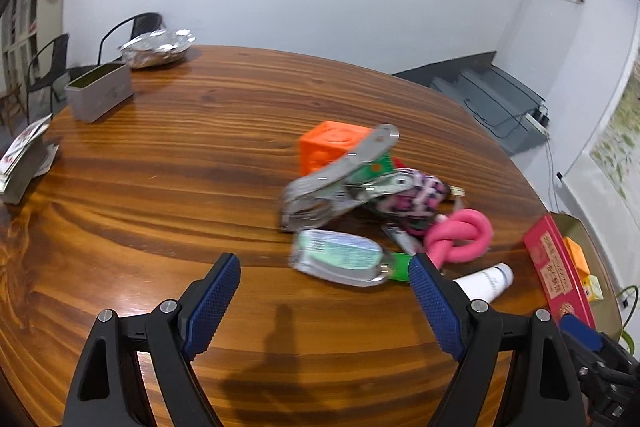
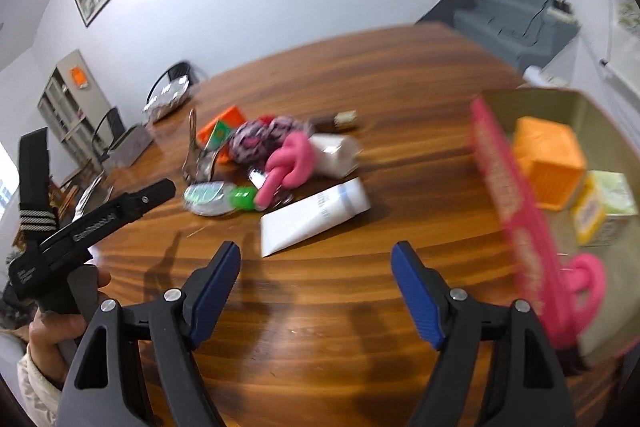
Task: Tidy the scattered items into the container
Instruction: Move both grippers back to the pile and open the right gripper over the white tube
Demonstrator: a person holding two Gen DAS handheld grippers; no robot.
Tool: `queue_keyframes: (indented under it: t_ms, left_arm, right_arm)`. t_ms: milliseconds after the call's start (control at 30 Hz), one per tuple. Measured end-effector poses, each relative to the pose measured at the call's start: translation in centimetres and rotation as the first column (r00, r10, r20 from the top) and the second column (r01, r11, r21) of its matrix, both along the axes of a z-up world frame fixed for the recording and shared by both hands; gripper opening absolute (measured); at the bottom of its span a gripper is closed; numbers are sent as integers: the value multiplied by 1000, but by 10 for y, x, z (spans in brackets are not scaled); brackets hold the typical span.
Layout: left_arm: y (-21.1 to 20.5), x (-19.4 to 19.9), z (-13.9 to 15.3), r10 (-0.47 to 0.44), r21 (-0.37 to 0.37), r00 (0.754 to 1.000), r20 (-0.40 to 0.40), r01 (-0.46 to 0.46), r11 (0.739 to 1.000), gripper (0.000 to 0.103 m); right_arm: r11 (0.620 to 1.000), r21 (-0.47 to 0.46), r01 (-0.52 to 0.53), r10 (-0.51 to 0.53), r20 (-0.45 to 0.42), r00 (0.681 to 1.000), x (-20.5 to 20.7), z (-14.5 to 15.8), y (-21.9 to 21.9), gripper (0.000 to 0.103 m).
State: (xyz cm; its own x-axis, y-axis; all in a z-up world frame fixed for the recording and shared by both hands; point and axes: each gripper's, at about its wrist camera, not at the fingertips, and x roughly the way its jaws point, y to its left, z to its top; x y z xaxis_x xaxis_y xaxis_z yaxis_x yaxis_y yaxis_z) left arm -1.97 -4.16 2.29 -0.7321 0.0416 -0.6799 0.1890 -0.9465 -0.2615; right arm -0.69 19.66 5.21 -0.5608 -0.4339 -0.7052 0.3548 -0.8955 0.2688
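Both grippers hung above a round wooden table point(image 1: 160, 187), holding nothing. The left gripper point(image 1: 324, 291) had its fingers spread wide, pads facing each other over bare wood, aimed at the near edge of the pile. The right gripper point(image 2: 316, 283) was likewise spread wide, over open tabletop between pile and box. The loose things lay in one heap near the table's middle: an orange cube point(image 1: 328, 149) at the back, a metal hole punch point(image 1: 336, 179) leaning across it, a pink-and-black patterned cloth bundle point(image 1: 420, 195), a knotted pink rope point(image 1: 460, 235), and a clear packet with a green cap point(image 1: 340, 257) nearest the left gripper. A white tube point(image 2: 316, 215) lay flat just in front of the heap, nearest the right gripper. The container, a cardboard box with a pink side point(image 2: 516, 195), stood at the right edge of the table, well apart from the heap. Inside it sat an orange block point(image 2: 548, 163), a small yellow-green carton point(image 2: 604, 207) and a second pink knotted rope point(image 2: 584, 287). A grey tin point(image 1: 100, 95) and foil-covered dish point(image 1: 156, 47) stood at the far side.
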Motion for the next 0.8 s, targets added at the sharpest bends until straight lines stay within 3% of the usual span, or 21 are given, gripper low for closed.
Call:
queue_keyframes:
  t_ms: [200,400,733,800]
  left_arm:
    - [-17,3,-6,23,-16,1000,13,-23,1000,88]
    - [-30,6,-7,41,13,999,22,-41,999,88]
    - [-26,4,-9,25,-2,999,35,-25,1000,88]
    - [-26,4,-10,25,-5,999,33,-24,1000,88]
  right_arm:
    - [999,-33,37,-31,143,989,-41,-24,-22,81]
    - [995,-19,94,-89,170,981,-61,-34,-29,81]
    - [979,162,122,-138,90,986,-83,-38,-51,80]
    - [969,217,114,-130,59,990,-79,-40,-54,75]
